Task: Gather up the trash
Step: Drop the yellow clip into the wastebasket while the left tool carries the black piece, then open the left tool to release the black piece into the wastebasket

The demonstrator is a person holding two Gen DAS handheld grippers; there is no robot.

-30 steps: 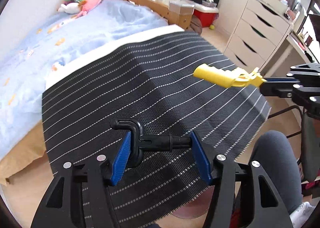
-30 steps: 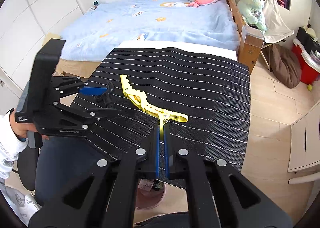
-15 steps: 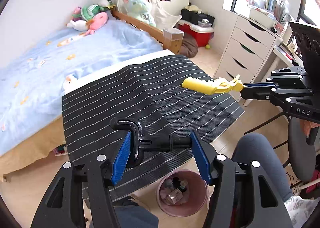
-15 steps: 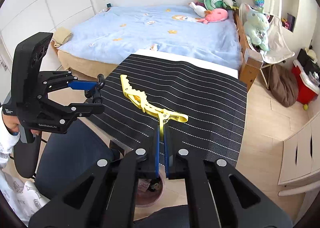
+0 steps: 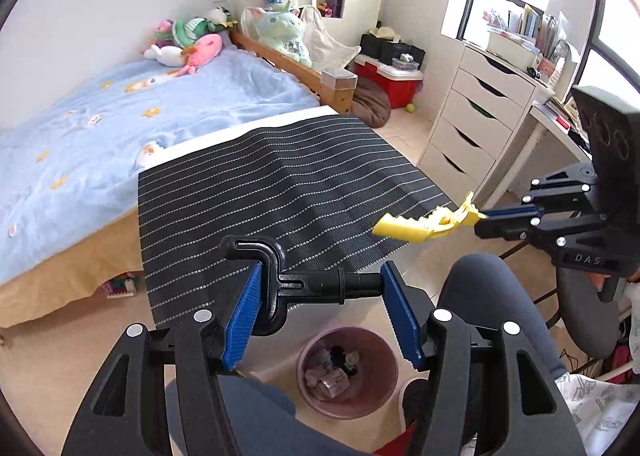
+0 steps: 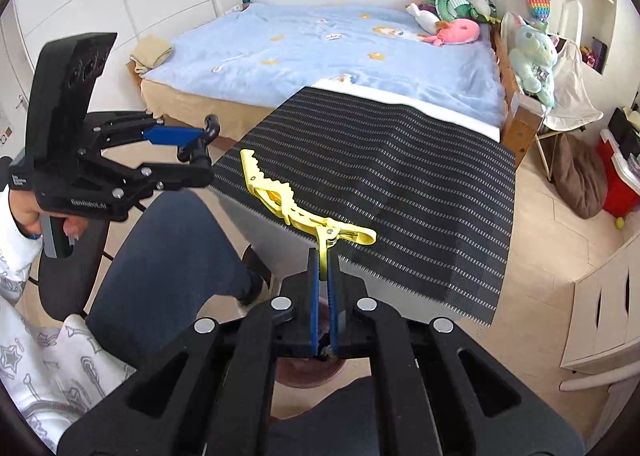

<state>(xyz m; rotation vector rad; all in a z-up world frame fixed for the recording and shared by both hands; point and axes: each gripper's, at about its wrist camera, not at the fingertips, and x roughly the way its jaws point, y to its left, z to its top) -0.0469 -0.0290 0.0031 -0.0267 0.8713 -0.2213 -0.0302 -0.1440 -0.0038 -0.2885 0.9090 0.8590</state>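
Trash bin (image 5: 347, 372) sitting near, below | left gripper (image 5: 320, 308) clamping black hook (image 5: 296, 284) | right gripper (image 6: 324, 276) pinching yellow clip (image 6: 296, 204) | centring over bin before releasing

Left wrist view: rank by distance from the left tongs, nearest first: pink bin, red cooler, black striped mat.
1. Black striped mat, just ahead of the left tongs.
2. Pink bin, on the floor below.
3. Red cooler, far right by the wall.

"DAS" stands on the black body of the right tongs (image 5: 478, 214). The left tongs (image 6: 200, 154) carry what looks like "GenRobot.AI".
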